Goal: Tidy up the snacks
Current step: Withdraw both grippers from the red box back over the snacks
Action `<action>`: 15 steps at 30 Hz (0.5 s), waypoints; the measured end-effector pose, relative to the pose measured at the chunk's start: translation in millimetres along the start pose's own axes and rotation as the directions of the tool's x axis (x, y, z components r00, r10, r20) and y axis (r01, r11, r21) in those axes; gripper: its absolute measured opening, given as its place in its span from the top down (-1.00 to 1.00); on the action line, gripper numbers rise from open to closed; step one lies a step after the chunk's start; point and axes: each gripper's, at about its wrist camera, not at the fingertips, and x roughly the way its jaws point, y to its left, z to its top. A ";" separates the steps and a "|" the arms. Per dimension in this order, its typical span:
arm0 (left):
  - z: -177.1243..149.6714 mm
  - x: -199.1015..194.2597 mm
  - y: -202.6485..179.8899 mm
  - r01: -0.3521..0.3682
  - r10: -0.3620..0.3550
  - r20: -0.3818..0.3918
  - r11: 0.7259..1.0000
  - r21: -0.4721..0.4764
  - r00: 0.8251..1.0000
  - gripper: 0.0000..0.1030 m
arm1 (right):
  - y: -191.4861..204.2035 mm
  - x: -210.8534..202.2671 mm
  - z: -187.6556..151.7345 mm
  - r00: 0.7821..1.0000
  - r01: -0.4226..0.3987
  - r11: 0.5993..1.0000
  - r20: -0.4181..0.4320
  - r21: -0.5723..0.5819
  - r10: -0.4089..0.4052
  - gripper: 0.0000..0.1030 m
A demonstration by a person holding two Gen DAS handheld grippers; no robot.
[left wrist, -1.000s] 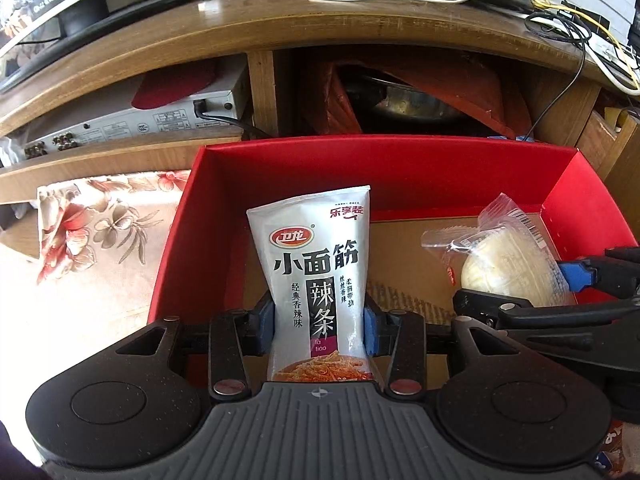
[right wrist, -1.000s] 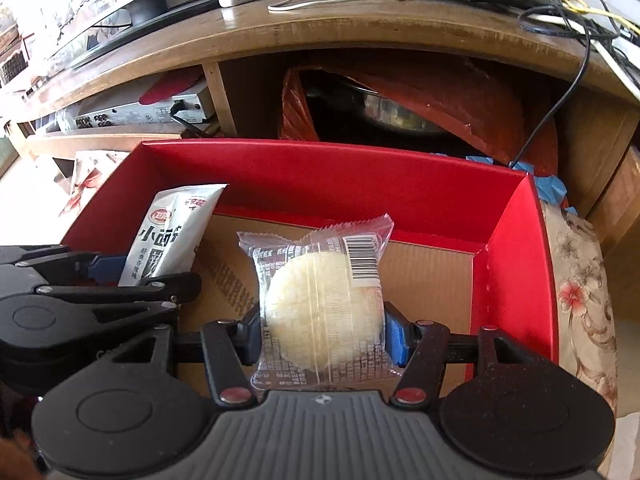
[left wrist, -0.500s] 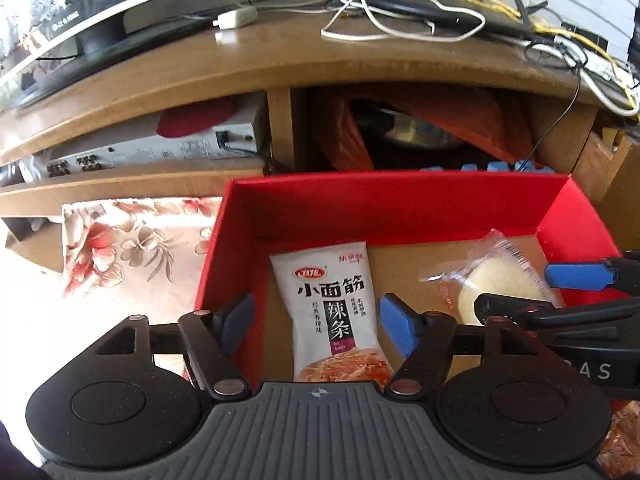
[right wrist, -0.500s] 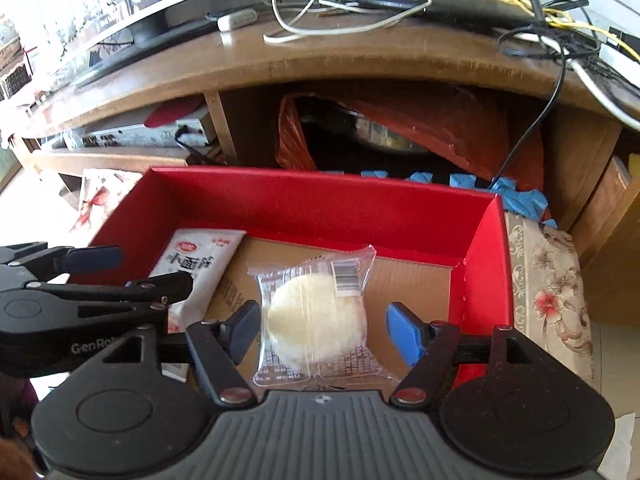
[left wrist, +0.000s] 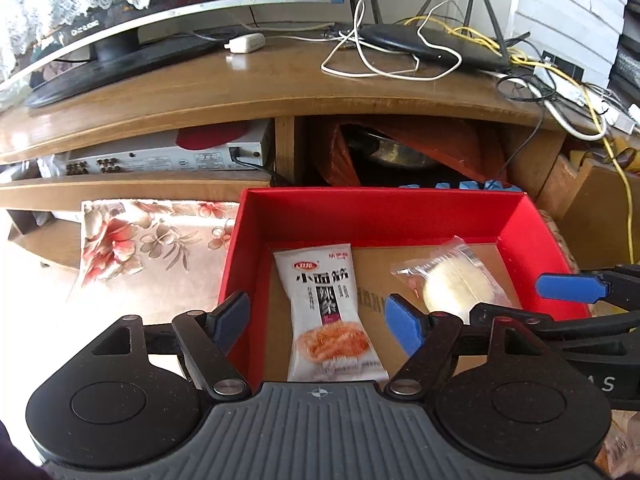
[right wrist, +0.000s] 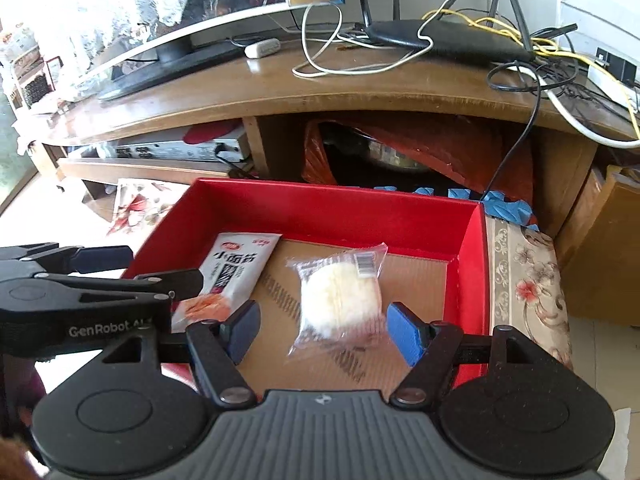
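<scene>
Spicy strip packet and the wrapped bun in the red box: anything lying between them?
Nothing: only bare cardboard floor separates the spicy strip packet from the wrapped bun inside the red box, clearest in the left wrist view.

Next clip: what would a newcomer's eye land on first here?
The bright red box in front of the wooden TV stand. Two snacks lie on its cardboard floor: a white spicy-strip packet at left, a clear-wrapped round pastry at right. A tangle of cables clutters the stand top.

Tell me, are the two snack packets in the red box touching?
Apart. The left wrist view shows bare cardboard between the noodle packet and the bun packet.
</scene>
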 end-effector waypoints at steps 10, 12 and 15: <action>-29.7 -31.4 -3.2 0.054 -0.054 -0.026 0.998 -0.011 0.998 -0.57 | 0.1 -46.1 -40.2 1.000 0.012 1.000 -0.021 0.011 -0.012 -0.27; -35.8 -34.1 -10.6 0.069 -0.068 -0.035 0.998 0.011 0.997 -0.57 | -6.3 -53.9 -49.0 0.999 0.034 0.999 -0.035 0.020 -0.034 -0.27; -45.5 -36.1 -25.2 0.102 -0.099 -0.061 0.994 0.038 0.993 -0.57 | -19.9 -60.8 -60.3 0.996 0.077 0.996 -0.057 0.052 -0.074 -0.27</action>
